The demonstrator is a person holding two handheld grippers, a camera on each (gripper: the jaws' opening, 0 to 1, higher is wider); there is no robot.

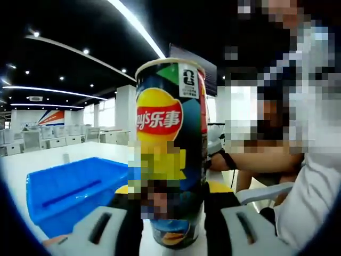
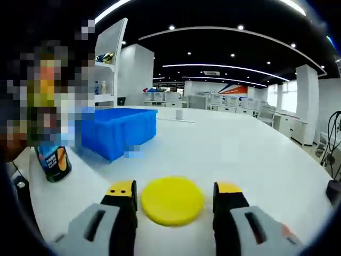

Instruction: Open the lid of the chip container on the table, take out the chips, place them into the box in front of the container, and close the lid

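A tall chip can (image 1: 170, 122) stands upright between my left gripper's (image 1: 170, 193) jaws, which are shut on its lower half. Its top rim is bare, with no lid on it. In the right gripper view the same can's base (image 2: 53, 162) rests on the white table (image 2: 240, 154) at the far left. The yellow lid (image 2: 172, 200) lies flat on the table between my right gripper's (image 2: 173, 193) jaws, which stand open with a small gap on each side of it. The blue box (image 1: 69, 192) sits beside the can, also seen as the blue box (image 2: 120, 130).
A person sits close on the right of the left gripper view, with a forearm (image 1: 261, 160) and a white sleeve (image 1: 314, 186) near the can. Shelves (image 2: 109, 58) rise behind the blue box. Desks and chairs fill the far room.
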